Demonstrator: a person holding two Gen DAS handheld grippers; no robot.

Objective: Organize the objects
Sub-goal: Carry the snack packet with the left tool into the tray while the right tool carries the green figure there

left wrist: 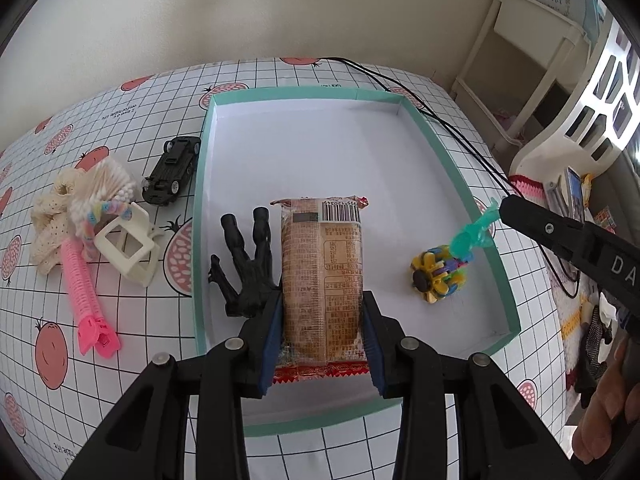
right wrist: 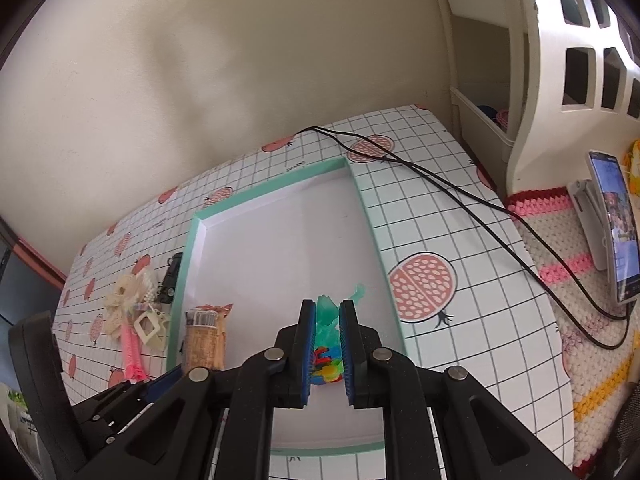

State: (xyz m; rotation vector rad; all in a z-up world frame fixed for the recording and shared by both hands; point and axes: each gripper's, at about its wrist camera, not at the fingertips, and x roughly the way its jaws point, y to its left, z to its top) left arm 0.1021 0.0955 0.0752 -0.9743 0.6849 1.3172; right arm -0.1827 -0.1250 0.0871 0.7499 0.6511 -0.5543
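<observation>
In the left wrist view, the left gripper (left wrist: 323, 332) was clenched on a wrapped snack bar (left wrist: 322, 276) at lower centre, its blue pads pressing the packet's two long sides. The packet stood lengthwise over the white floor of the teal-rimmed tray (left wrist: 460, 184), barcode end pointing up the frame. Just left of it, inside the tray, lay a black toy hand (left wrist: 244, 264); a colourful block flower (left wrist: 438, 272) sat toward the tray's right side. At the right edge, the right gripper's black finger (left wrist: 560, 236) carried a translucent green toy (left wrist: 472, 234) above the flower. Outside the tray on the left lay a black toy car (left wrist: 174, 170), a cotton swab bundle (left wrist: 108, 182), a cream clip (left wrist: 130, 244) and a pink zipper-like piece (left wrist: 86, 292).

In the right wrist view, the right gripper (right wrist: 327, 344) was clenched on the green toy (right wrist: 329, 314) at lower centre, over the tray (right wrist: 378, 240). The block flower (right wrist: 326, 368) showed below, between the fingers. The snack bar (right wrist: 205, 340) appeared at lower left.
</observation>
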